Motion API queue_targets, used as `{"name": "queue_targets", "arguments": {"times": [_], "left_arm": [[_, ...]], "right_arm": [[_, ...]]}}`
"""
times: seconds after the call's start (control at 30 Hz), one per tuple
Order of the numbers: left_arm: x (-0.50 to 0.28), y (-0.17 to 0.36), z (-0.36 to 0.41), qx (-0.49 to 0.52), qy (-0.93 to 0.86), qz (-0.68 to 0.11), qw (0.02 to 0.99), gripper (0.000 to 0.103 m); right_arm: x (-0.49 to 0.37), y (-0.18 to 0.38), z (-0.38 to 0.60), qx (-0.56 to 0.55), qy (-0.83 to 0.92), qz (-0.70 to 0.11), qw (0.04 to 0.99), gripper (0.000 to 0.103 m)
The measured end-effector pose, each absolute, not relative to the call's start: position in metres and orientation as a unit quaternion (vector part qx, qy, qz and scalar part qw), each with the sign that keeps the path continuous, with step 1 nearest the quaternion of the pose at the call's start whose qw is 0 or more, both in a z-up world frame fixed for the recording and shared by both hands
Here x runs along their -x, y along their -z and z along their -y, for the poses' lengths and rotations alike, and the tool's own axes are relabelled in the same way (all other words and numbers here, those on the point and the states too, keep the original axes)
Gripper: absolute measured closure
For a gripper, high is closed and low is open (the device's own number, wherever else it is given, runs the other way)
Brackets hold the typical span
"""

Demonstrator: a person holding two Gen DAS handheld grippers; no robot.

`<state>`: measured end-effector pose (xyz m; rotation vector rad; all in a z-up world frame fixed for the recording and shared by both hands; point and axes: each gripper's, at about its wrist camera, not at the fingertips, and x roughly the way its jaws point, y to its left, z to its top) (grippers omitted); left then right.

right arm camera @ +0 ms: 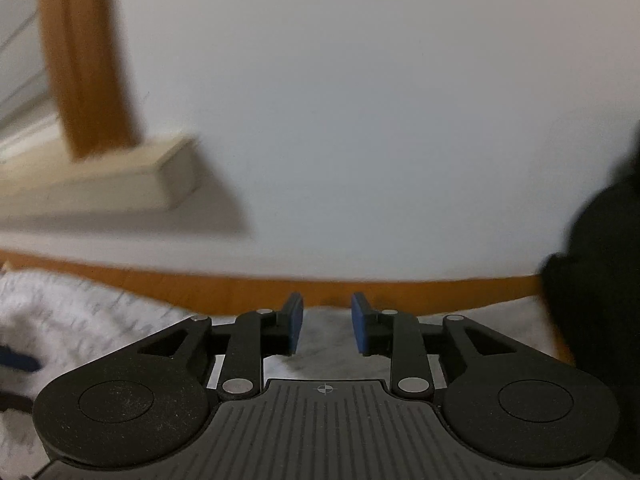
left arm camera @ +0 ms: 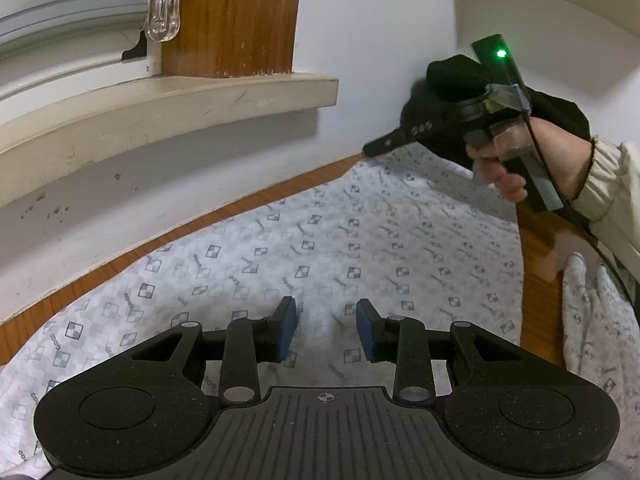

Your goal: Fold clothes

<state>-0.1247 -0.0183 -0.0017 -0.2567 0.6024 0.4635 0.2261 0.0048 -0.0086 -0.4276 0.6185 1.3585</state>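
Patterned white garment (left arm camera: pixel 320 240) spread flat on wooden table (left arm camera: pixel 538 280), printed motifs too small to be read, left gripper (left arm camera: pixel 327 330) parted over cloth (nothing pinched), right gripper (right arm camera: pixel 327 330) parted, empty.

My left gripper (left arm camera: pixel 327 330) is matt black plastic with a fine speckled grain, its fingertips (left arm camera: pixel 287 330) faced in smooth blue rubbery pads, its pivots capped with dull silver metal discs, and its base ribbed. My right gripper (right arm camera: pixel 327 330) is built the same. Under both lies the garment (left arm camera: pixel 320 248), a thin white woven cloth, softly creased, printed with small grey checker squares. The table (left arm camera: pixel 538 280) looks like orange-brown wood with a faint sheen and visible grain. The window sill (left arm camera: pixel 168 108) is cream, painted, scuffed and scratched. The upright post (left arm camera: pixel 236 16) is varnished wood, chipped at its foot. The clip (left arm camera: pixel 163 8) is clear glossy plastic. The wall (left arm camera: pixel 376 40) is flat matt white.
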Motion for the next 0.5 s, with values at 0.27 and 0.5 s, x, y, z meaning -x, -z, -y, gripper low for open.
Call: {"name": "queue_targets", "arguments": {"times": [0.27,0.5], "left_arm": [[0.125,0.001,0.019,0.122,-0.226,-0.295,0.92,0.066],[0.123,-0.001,0.021,0.12,-0.226,-0.297,0.92,0.066]], "right_arm": [[-0.22,0.009,-0.011,0.2,-0.57,-0.221,0.765,0.102],[-0.247,0.009,0.005,0.184,-0.559,-0.245,0.77,0.096]]}}
